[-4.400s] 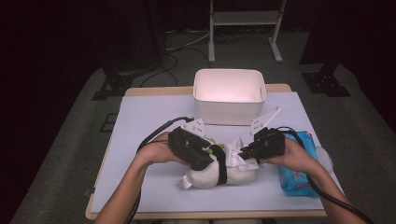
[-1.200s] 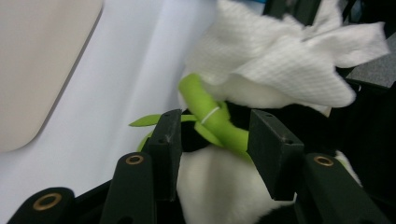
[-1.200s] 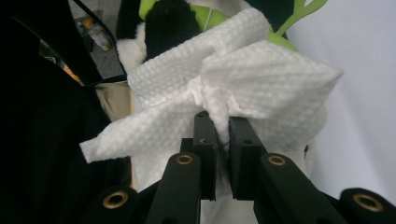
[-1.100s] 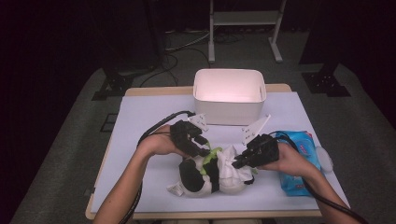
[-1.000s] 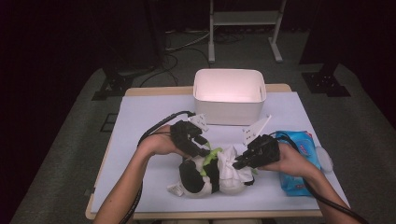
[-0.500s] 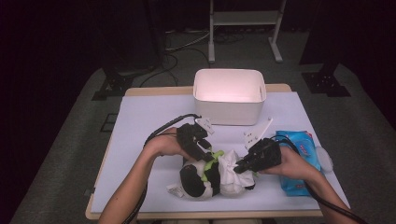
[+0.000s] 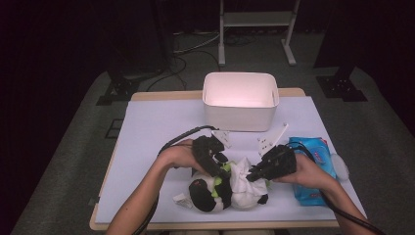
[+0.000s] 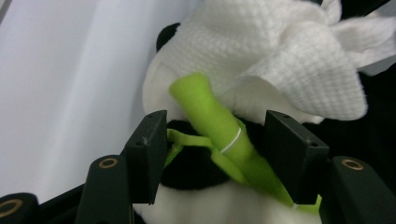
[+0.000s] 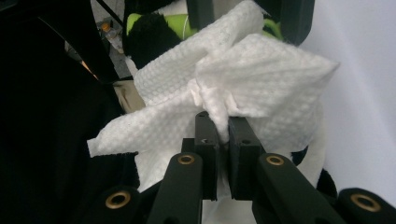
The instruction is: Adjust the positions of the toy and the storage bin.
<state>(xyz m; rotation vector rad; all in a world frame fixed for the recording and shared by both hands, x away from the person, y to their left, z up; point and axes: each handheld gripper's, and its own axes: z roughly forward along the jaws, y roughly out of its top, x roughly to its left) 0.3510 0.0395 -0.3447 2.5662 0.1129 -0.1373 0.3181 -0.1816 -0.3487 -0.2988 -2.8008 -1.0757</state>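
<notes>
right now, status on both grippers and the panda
Right gripper shut on white wipe. Left gripper opening, astride green bamboo stick. Plush panda lying on table, nothing blocking.

both forearms reach in from the near edge, hands angled toward each other. the left gripper (image 7: pixel 211 155) points down, its jaws parted and just been opening. the right gripper (image 7: pixel 266 166) aims left, jaws pinched on a white wipe (image 9: pixel 233 88).
</notes>
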